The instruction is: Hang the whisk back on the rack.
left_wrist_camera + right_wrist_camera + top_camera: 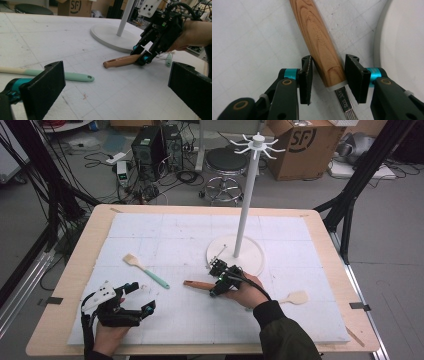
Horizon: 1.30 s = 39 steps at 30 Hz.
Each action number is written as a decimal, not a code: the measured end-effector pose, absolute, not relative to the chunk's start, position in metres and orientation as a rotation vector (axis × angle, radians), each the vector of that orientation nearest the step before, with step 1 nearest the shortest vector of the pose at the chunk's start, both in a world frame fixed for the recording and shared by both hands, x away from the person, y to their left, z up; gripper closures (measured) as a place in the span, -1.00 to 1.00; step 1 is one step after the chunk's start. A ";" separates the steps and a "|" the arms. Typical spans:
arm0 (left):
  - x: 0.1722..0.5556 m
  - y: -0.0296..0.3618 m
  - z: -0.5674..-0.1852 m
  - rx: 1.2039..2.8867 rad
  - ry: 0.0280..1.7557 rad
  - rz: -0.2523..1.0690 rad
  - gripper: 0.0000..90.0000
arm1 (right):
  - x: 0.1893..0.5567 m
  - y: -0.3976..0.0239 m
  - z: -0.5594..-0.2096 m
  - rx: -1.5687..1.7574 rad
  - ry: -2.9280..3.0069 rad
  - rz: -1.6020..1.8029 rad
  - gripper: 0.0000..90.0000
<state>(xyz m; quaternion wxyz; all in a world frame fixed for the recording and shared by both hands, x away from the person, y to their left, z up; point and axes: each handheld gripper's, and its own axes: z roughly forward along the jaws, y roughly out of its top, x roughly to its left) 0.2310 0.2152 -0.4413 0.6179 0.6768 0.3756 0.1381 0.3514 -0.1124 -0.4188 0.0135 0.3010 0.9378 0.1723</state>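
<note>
White foam-board table top (165,235). Near: left gripper (131,301) rests, jaws spread, empty. Right gripper (328,77) straddles the wooden-handled steel whisk (317,42), lying flat beside the white hook-stand base (252,265); pads part-open, not yet pressing. Step: grasping. Next: close, lift. 0 containers.

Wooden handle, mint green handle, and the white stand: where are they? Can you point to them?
wooden handle (319,42), right gripper view, middle of the wood grain.
mint green handle (72,76), left gripper view, green part near its holed end.
white stand (246,210), high view, middle of its upright pole.
</note>
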 end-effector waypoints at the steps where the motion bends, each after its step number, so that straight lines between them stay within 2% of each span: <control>1: 0.231 0.215 -0.441 1.556 0.865 0.317 -0.96 | 0.351 -0.110 -0.418 0.907 2.922 0.507 0.33; 5: 0.231 0.216 -0.441 1.554 0.865 0.321 -0.96 | 0.350 -0.107 -0.417 0.852 2.929 0.453 0.38; 9: 0.231 0.217 -0.441 1.554 0.868 0.319 -0.96 | 0.351 -0.107 -0.416 0.839 2.926 0.443 0.54; 19: 0.231 0.216 -0.441 1.555 0.870 0.322 -0.96 | 0.348 -0.102 -0.415 0.757 2.881 0.449 0.55; 39: 0.230 0.217 -0.441 1.553 0.873 0.326 -0.96 | 0.348 -0.148 -0.374 0.977 2.644 1.025 0.55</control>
